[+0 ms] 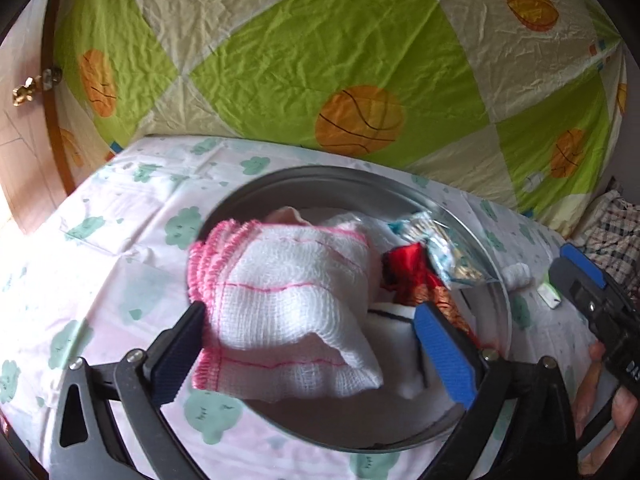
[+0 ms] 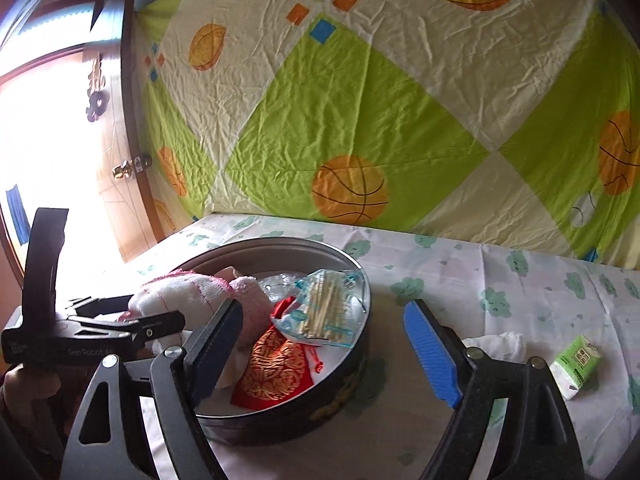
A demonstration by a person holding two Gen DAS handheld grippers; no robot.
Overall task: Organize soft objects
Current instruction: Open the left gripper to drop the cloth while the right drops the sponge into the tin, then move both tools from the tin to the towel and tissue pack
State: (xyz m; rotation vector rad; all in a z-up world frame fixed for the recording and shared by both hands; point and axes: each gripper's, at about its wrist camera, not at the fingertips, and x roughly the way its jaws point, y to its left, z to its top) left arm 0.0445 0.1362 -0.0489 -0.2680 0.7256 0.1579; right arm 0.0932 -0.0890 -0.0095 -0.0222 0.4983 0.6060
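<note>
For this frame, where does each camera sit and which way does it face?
Left wrist: on the left gripper, looking down into the round tin at the white cloth; a hand shows far right.
Right wrist: on the right gripper, over the tin's right rim, facing the hung sheet; the left gripper shows at left.
Shared: tin, red pouch, swab bag, tissue pack.

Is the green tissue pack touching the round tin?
Apart. The right wrist view shows the green tissue pack lying on the bedsheet well to the right of the round tin, with bare sheet between them.
</note>
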